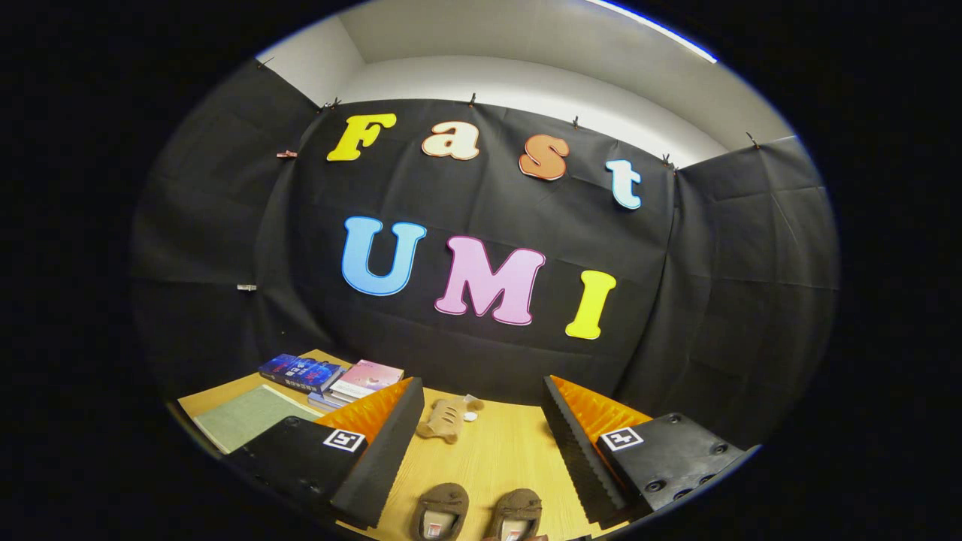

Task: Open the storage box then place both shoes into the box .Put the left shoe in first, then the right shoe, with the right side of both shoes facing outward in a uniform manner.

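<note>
Gripper view, item by item. We are looking along the gripper (481,451), whose two fingers are standing spread wide apart, pinching nothing; each finger is showing a ridged, saw-toothed pad face and a flat bolted plate carrying a small square marker.

Between the fingers, close in, we are seeing the pair of brown, soft, fuzzy-looking slippers with rounded toes: the left-hand shoe (441,511) and the right-hand shoe (516,514) are lying side by side, just apart, toes pointing away from us, on the smooth pale wooden tabletop (496,451).

Beyond them, still between the fingers, we are noting a small tan plush toy (445,419), lumpy in outline, lying flat, with a small pale round object just beside it that we cannot identify.

Beyond the left finger we are listing a flat grey-green matte book or pad (244,415) lying on the table, and behind it a low stack of glossy books, a dark blue cover (301,372) beside a pink one (367,378).
</note>
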Demonstrator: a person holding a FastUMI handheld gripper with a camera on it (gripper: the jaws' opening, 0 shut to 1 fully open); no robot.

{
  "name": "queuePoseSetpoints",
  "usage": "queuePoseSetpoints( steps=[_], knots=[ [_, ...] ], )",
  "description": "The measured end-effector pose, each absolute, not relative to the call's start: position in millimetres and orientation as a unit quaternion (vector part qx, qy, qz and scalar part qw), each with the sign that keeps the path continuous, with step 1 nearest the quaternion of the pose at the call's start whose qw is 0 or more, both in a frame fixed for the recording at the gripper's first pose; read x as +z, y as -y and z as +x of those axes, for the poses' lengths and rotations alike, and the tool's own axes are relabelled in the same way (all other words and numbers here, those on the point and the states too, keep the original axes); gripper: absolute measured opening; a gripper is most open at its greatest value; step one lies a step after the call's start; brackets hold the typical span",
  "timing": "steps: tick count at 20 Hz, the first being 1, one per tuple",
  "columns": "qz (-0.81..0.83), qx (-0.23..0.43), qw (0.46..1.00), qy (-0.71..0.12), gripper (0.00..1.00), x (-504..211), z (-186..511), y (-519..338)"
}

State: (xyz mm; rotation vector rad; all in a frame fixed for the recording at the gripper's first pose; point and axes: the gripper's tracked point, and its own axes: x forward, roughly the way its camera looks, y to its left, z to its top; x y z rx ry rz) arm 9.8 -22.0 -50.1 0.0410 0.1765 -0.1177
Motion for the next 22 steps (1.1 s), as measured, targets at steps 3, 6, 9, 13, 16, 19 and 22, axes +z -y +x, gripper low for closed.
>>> queuePoseSetpoints(
  steps=[3, 6, 9, 13, 16, 19, 22],
  knots=[
    [0.018, -0.052, 0.995, -0.089, 0.97, -53.0, 11.7, 19.4],
    [0.051, 0.013, 0.995, -0.088, 0.97, -58.1, 16.9, -8.6],
    [0.144, 0.120, 0.976, -0.115, 0.97, -76.1, 21.1, -51.9],
    [0.249, 0.256, 0.917, -0.179, 0.99, -110.7, 16.9, -108.2],
    [0.327, 0.323, 0.854, -0.244, 0.98, -144.7, 9.0, -144.4],
    [0.398, 0.357, 0.789, -0.303, 0.98, -182.1, 7.5, -172.5],
    [0.465, 0.380, 0.715, -0.359, 0.98, -214.0, 1.5, -198.7]
  ],
)
